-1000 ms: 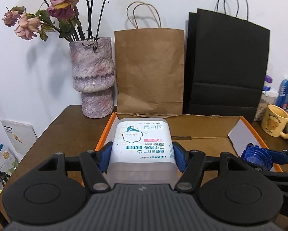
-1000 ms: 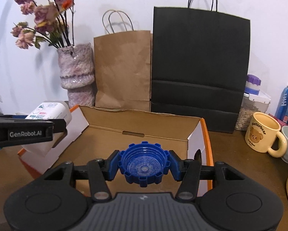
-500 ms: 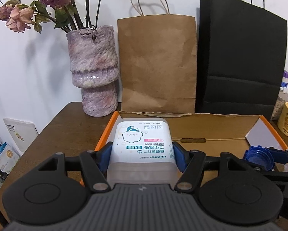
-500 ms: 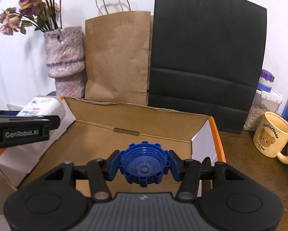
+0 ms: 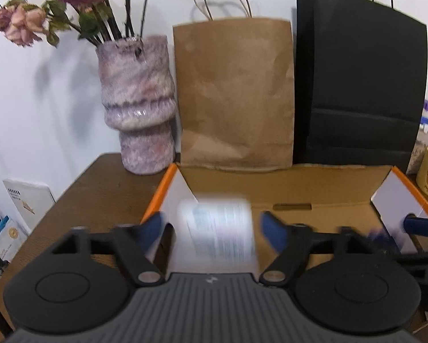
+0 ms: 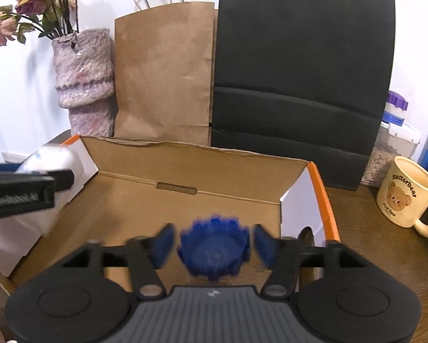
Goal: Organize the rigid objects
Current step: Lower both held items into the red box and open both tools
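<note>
Motion-blurred — white container (image 5: 218,230), blue cap (image 6: 214,253) — labels unreadable.

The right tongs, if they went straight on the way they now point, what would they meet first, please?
Right tongs, open around the blurred blue ridged cap, would probably meet the back wall of the open cardboard box first, with the black paper bag behind; depth is uncertain.

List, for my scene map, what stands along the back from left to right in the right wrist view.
Vase of dried roses → brown paper bag → black paper bag → purple-lidded container → bear mug.
</note>
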